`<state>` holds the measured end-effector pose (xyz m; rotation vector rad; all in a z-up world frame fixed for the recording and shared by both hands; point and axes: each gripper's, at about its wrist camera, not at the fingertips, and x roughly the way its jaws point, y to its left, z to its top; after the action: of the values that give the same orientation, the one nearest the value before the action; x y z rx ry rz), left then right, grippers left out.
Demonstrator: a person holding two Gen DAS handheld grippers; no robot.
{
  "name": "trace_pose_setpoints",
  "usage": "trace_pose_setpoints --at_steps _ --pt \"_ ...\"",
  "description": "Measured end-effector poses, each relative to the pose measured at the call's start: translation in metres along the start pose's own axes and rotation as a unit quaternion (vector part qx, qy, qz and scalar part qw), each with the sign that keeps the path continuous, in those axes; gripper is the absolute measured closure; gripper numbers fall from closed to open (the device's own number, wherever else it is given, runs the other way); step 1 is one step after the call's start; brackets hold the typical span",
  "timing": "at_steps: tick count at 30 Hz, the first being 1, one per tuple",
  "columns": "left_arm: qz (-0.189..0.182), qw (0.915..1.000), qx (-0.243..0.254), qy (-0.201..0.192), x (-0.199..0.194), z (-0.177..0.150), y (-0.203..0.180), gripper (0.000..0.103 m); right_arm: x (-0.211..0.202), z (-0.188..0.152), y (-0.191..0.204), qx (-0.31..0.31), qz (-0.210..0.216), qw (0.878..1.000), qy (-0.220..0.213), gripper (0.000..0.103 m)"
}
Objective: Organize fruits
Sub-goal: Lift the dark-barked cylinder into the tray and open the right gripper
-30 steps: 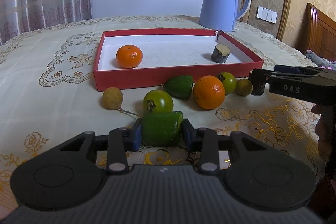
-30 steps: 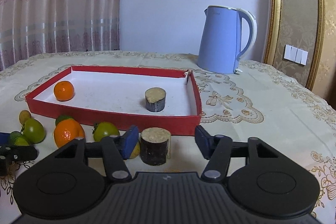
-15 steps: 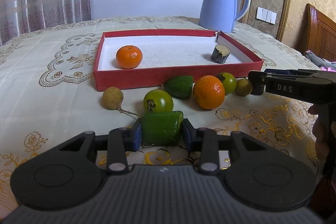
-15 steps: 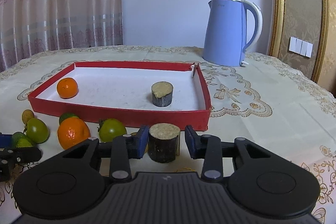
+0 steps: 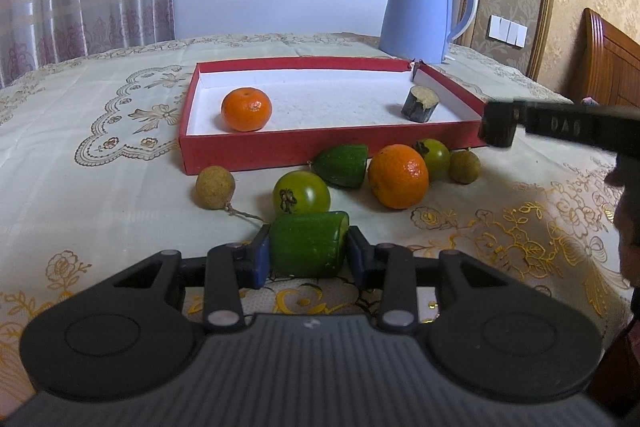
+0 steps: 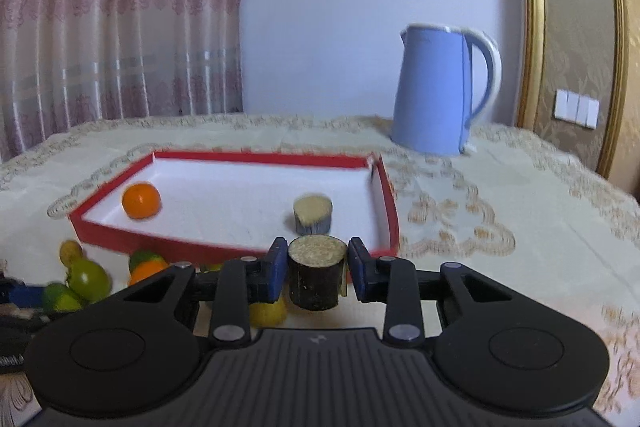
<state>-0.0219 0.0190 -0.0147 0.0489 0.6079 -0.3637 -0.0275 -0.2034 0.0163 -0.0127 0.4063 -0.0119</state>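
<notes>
My left gripper (image 5: 308, 253) is shut on a green cut fruit piece (image 5: 309, 243) low over the tablecloth. My right gripper (image 6: 318, 273) is shut on a dark cylindrical stub with a tan top (image 6: 317, 277) and holds it lifted before the red tray's near wall (image 6: 224, 251); it also shows in the left wrist view (image 5: 498, 125). The tray (image 5: 280, 151) holds an orange (image 5: 246, 109) and another dark stub (image 5: 420, 104). In front of it lie a brown longan (image 5: 215, 187), a green tomato (image 5: 301, 191), a green piece (image 5: 342, 165), an orange (image 5: 398, 175), another green tomato (image 5: 436, 159) and a second longan (image 5: 464, 167).
A blue kettle (image 5: 426, 9) stands behind the tray's right corner; it also shows in the right wrist view (image 6: 444, 93). An embroidered cloth (image 5: 100, 167) covers the table. A curtain hangs at the back left, and a wooden headboard (image 5: 608, 63) is at the right.
My right gripper closed on the dark stub and lifted it toward the tray's front right corner. My left gripper stays shut on the green piece, hardly moved.
</notes>
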Motion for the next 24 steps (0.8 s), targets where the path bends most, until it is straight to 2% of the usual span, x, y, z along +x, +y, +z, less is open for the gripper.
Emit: trace_pose_setpoints --at_steps 6,10,15,24 --pt "-0.001 1.0000 0.000 -0.002 0.000 0.000 0.000 0.068 0.011 0.024 0.009 -0.017 0.019 0.999 -0.020 0.071" --pt "-0.001 1.0000 0.000 -0.003 0.001 0.000 0.000 0.068 0.031 0.033 0.020 -0.032 0.032 0.999 -0.017 0.071" --pt "-0.005 1.0000 -0.002 -0.005 0.000 -0.001 0.002 0.068 0.067 0.036 0.036 -0.055 0.036 0.998 0.007 0.071" --pt "-0.006 1.0000 -0.002 -0.005 0.000 -0.002 0.003 0.068 0.118 0.037 0.041 -0.043 0.028 0.997 0.054 0.071"
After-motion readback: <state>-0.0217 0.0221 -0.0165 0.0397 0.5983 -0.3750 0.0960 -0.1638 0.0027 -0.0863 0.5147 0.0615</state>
